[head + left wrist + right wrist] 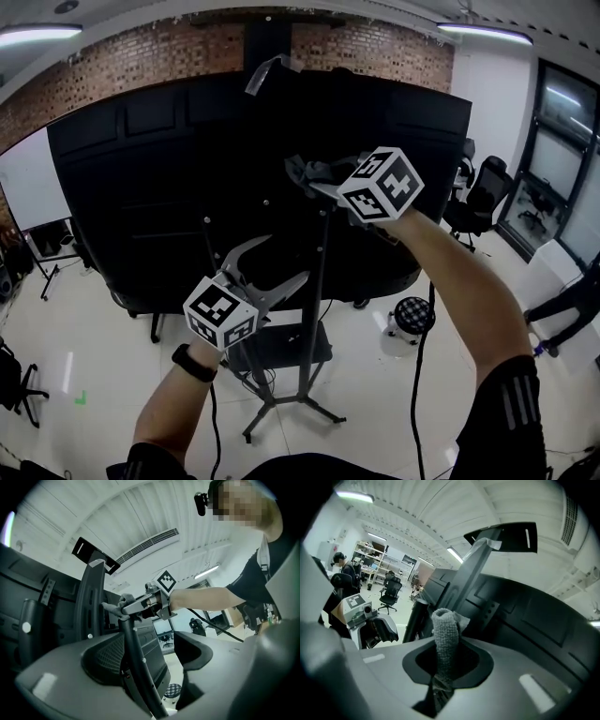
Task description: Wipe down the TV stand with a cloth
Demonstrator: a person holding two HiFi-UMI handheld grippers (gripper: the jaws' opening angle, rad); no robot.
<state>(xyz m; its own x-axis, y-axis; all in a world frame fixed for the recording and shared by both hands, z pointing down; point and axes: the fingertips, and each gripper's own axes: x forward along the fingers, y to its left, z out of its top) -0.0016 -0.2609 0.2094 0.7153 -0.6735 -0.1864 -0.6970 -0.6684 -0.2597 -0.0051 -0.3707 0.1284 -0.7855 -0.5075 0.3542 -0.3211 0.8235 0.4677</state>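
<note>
**Q:** Where is the cloth?

**A:** A grey knitted cloth (444, 637) is clenched in the right tool (317, 185). A rolled end of it sticks up past the closed jaws. The tool is held high behind a large black TV (141, 187), which is seen from the back. In the left gripper view, the cloth sits against the top end of a thin black pole (319, 281).

**Q:** What does that pole belong to?

**A:** It is part of the TV stand (281, 405). The stand has splayed legs on a pale, glossy floor (84, 309) and a small dark shelf (281, 352) low down. Its uprights rise to the screen.

**Q:** And the left tool?

**A:** The left tool (286, 260) is lower than the right one, released, with its jaws wide apart. In its own view the same pole runs up through the gap between them. I cannot tell whether either jaw touches it.

**Q:** What surrounds them?

**A:** Both forearms reach in from below, and a dark watch (192, 363) is on the left wrist. A round stool with a checked seat (412, 316) stands on the floor just right of the stand. A black office chair (483, 192) is further off to the right. A brick wall (169, 52) runs above the TV.
</note>
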